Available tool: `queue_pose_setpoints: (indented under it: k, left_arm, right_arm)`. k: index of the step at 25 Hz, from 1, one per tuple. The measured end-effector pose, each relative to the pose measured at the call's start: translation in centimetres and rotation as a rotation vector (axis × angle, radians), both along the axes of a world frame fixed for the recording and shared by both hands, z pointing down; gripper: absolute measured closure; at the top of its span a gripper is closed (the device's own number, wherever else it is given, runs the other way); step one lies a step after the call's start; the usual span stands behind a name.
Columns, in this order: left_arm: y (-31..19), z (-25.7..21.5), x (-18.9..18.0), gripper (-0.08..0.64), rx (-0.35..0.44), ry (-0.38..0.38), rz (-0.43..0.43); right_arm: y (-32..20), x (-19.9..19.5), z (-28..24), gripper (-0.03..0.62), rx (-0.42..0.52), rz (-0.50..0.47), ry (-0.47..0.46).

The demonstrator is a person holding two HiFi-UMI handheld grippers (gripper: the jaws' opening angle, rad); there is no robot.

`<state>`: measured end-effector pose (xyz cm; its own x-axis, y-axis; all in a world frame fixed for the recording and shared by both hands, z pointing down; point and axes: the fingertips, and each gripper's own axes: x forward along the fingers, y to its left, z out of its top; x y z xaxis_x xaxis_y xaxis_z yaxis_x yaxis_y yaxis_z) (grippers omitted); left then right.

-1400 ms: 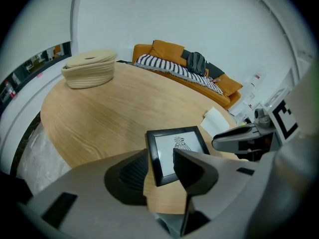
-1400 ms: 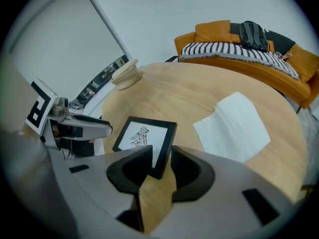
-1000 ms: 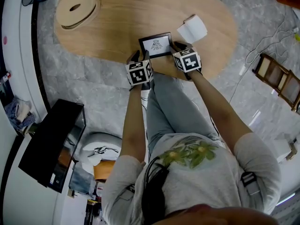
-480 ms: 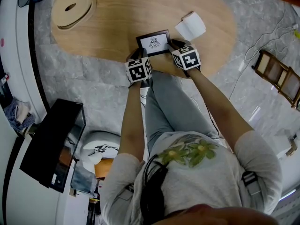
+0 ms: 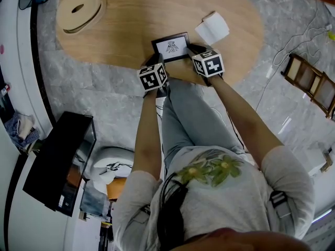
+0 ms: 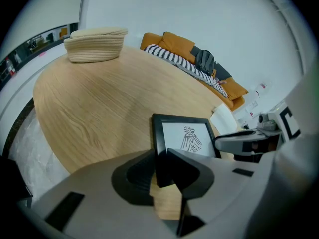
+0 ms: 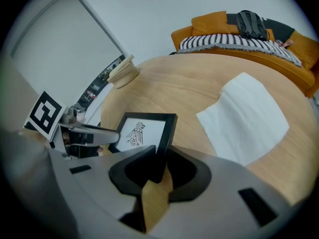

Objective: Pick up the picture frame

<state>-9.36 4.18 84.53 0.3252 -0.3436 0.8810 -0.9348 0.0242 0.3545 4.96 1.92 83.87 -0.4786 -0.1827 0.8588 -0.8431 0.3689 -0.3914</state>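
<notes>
Both hand-held grippers grasp the task's object from opposite sides. The left hand-held gripper (image 6: 162, 169) is clenched on the near left corner of the picture frame (image 6: 183, 136). Its jaws have just been closing, and the black moulding now fills the gap between them. The right hand-held gripper (image 7: 157, 164), whose jaws have also just been closing, straddles the frame's right-hand moulding at the near corner, and both pads appear to bear on it.

In the head view the two tools slant steeply down from the person's side. The left hand-held gripper (image 5: 157, 63) and the right hand-held gripper (image 5: 194, 50) flank the picture frame (image 5: 171, 47). The frame lies flat, picture side up, close to the near edge of the wooden bench (image 5: 136, 20), and appears not yet lifted.

A paired hold on the two side mouldings probably serves to keep a thin, flat object level as it rises. A single corner pinch would likely let it swing. The position near the bench edge lets both tools reach it.

A white napkin (image 5: 212, 29) lies just beyond the right tool, apart from the frame. A round woven straw piece (image 5: 81, 8) sits well apart at the far left end. Neither obstructs a lift.
</notes>
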Motion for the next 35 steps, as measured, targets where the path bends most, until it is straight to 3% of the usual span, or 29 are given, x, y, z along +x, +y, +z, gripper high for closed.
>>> queue_pose_setpoints:
  k: [17, 35]
  left_arm:
    - [0.5, -1.9, -0.1, 0.472, -0.023, 0.0, 0.018]
    - [-0.2, -11.7, 0.1, 0.472, 0.001, 0.036, 0.032]
  right_arm:
    - [0.3, -0.1, -2.0, 0.518, -0.038, -0.025, 0.027]
    - [0.4, 0.4, -11.7, 0.522, -0.045, 0.025, 0.013]
